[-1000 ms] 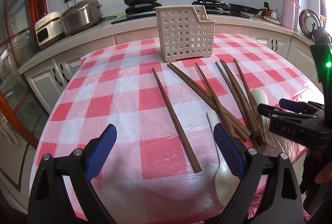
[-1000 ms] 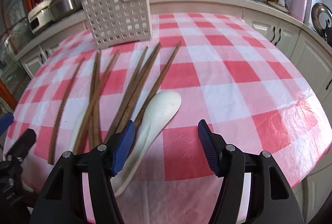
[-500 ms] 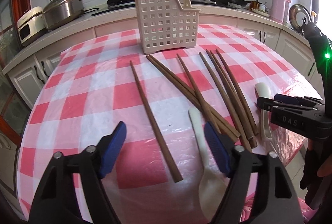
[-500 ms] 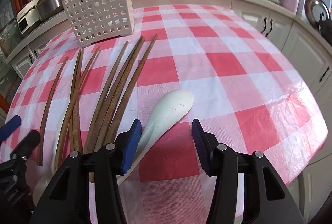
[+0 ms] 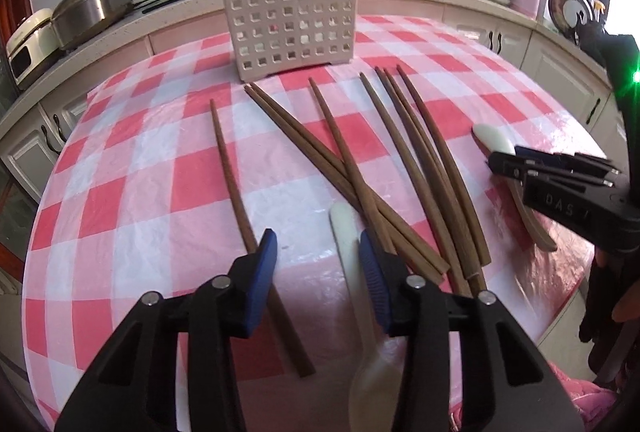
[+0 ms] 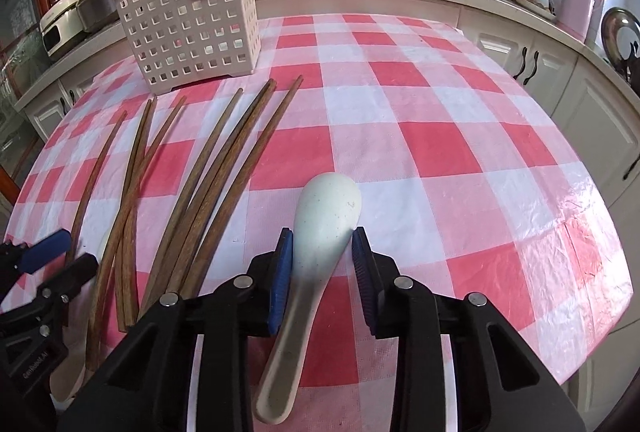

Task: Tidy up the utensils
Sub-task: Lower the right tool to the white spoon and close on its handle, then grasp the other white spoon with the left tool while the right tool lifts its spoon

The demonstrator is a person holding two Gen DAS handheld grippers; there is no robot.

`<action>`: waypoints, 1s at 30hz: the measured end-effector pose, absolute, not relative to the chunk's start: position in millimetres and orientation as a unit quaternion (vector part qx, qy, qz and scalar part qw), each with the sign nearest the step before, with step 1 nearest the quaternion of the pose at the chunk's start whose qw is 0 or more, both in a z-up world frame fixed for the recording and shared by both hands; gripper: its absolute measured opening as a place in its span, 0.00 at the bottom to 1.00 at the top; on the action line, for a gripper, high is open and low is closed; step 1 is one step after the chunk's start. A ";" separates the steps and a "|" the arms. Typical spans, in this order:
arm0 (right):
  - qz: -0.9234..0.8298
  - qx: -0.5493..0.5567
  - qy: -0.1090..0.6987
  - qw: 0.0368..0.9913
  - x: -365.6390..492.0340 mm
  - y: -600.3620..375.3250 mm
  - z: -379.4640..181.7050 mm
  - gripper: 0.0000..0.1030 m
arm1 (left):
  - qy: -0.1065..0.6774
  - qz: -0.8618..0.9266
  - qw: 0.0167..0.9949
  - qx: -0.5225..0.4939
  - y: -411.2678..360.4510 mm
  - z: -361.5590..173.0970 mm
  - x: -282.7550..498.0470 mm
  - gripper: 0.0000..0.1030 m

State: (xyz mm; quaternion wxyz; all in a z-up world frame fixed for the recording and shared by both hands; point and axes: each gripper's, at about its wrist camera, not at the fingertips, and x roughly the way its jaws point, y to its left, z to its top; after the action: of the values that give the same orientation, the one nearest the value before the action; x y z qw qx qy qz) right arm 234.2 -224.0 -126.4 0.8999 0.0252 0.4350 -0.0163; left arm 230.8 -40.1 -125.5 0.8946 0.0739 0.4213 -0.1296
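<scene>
You see matt brown wooden chopsticks (image 5: 344, 167) and a smooth, glossy white spoon (image 6: 320, 232) on a shiny, wrinkled plastic-looking checked tablecloth (image 6: 440, 151), beside a matt cream perforated plastic basket (image 5: 288, 19), with ribbed blue pads (image 6: 280, 272).

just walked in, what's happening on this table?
Someone with two handheld grippers is sorting utensils. The right gripper straddles the white spoon, fingers at its sides; grip unclear. The left gripper hovers open between a lone chopstick and a second spoon. The slotted caddy stands behind; the chopsticks lie loose.
</scene>
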 end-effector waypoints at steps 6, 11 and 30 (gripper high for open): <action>-0.005 0.038 0.431 0.902 233.2 -228.1 -126.2 0.30 | 0.435 -0.130 0.887 0.090 -52.0 -130.7 234.0 0.26; 0.002 0.026 0.432 0.901 235.8 -227.2 -126.1 0.30 | 0.441 -0.139 0.883 0.079 -52.7 -130.5 237.4 0.17; 0.033 0.055 0.364 0.929 226.9 -231.5 -90.8 0.28 | 0.380 -0.145 0.914 0.015 -28.4 -88.5 230.1 0.11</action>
State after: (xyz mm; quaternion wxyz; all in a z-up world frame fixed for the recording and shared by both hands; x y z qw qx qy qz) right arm 226.9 -231.5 -90.8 0.9291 0.0548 0.3643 0.0327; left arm 230.1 -28.4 -88.5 0.9135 0.0146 0.3799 -0.1447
